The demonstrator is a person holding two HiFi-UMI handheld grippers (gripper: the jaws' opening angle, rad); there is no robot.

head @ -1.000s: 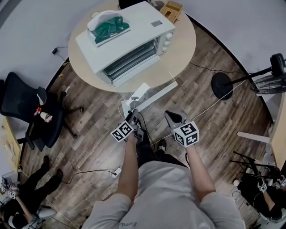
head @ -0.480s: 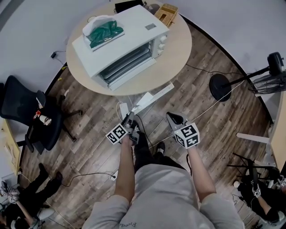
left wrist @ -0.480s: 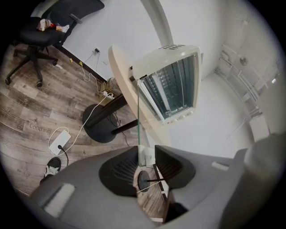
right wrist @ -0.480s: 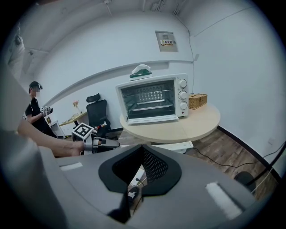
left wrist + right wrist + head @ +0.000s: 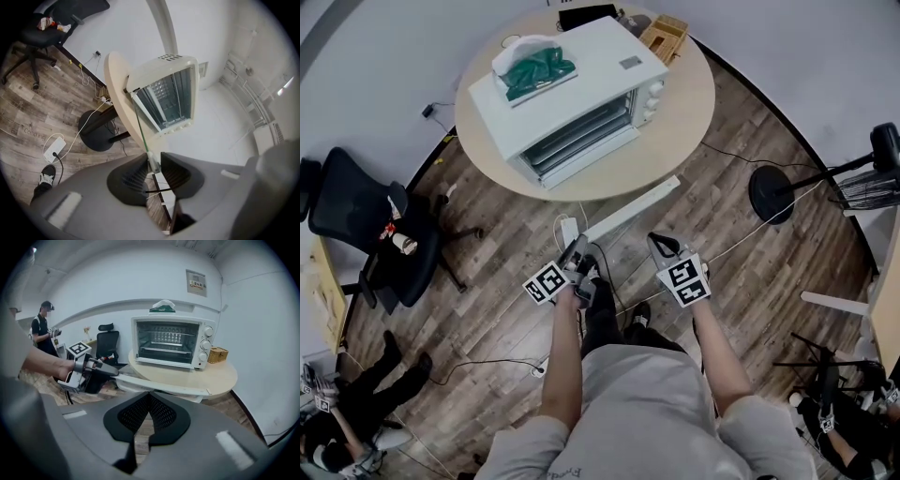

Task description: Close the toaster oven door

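1. Where the wood-plank floor (image 5: pixel 487 309) meets the pale wall (image 5: pixel 806 47), one round tan table (image 5: pixel 675 122) stands, its top bare along the near edge.
2. One white toaster oven (image 5: pixel 581 75) sits on the table, towards its far side. Its glass door looks shut against the front, and three knobs (image 5: pixel 205 344) run down beside the door.
3. One green bundle (image 5: pixel 539 70) lies on the oven's roof, and one wicker basket (image 5: pixel 664 36) stands just beside the oven.
4. One black office chair (image 5: pixel 356 211) stands well apart on the left. One round black stand base (image 5: pixel 772 194) is on the right, and one white power strip (image 5: pixel 569 231) lies on the floor.
5. Two grippers hang over the floor, short of the table.
   - The left gripper (image 5: pixel 153 164) has its jaws closing but not yet pressing, with the end of one long pale strip (image 5: pixel 633 203) in the gap.
   - The right gripper (image 5: pixel 149 397) is clenched on nothing.
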